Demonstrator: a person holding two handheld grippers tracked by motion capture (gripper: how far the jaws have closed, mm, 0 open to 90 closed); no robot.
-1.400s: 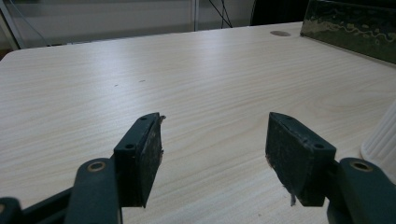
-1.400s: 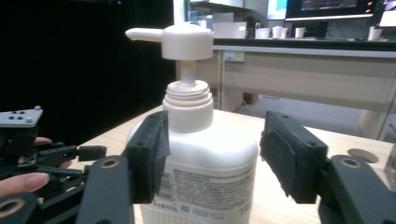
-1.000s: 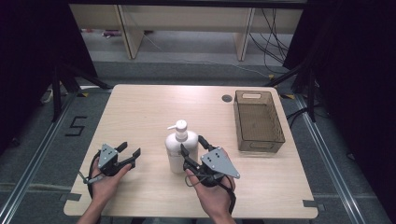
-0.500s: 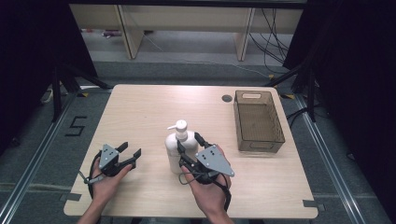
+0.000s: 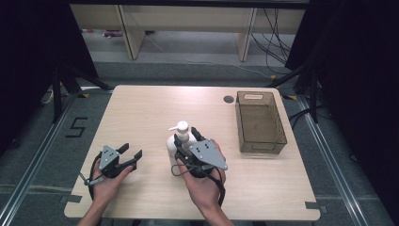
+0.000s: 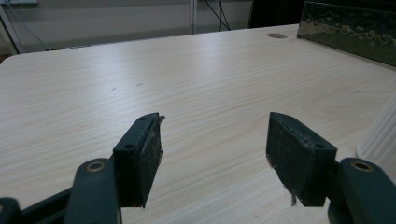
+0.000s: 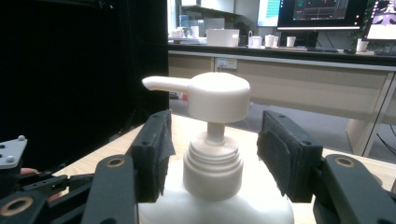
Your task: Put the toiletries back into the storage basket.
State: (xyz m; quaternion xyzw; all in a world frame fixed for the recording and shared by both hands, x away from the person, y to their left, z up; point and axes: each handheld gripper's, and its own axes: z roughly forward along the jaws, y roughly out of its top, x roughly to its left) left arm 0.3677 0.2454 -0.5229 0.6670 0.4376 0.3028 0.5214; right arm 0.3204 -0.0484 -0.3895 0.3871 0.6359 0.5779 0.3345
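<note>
Right gripper [image 7: 212, 158] jaws stood wide around the pump bottle's [image 7: 215, 163] collar, gripping nothing; left gripper [image 6: 215, 154] gaped empty; closing off-centre risked tipping it.

In the high view the right gripper [image 5: 189, 141] covers most of the bottle [image 5: 171, 142], so we cannot tell there whether its jaws touch the neck. In the left gripper view the bottle [image 6: 380, 135] is cut off at the right edge, and the bin [image 6: 348, 29] at the top. We lose the bottle's [image 7: 215, 186] base below the right gripper view's frame.
</note>
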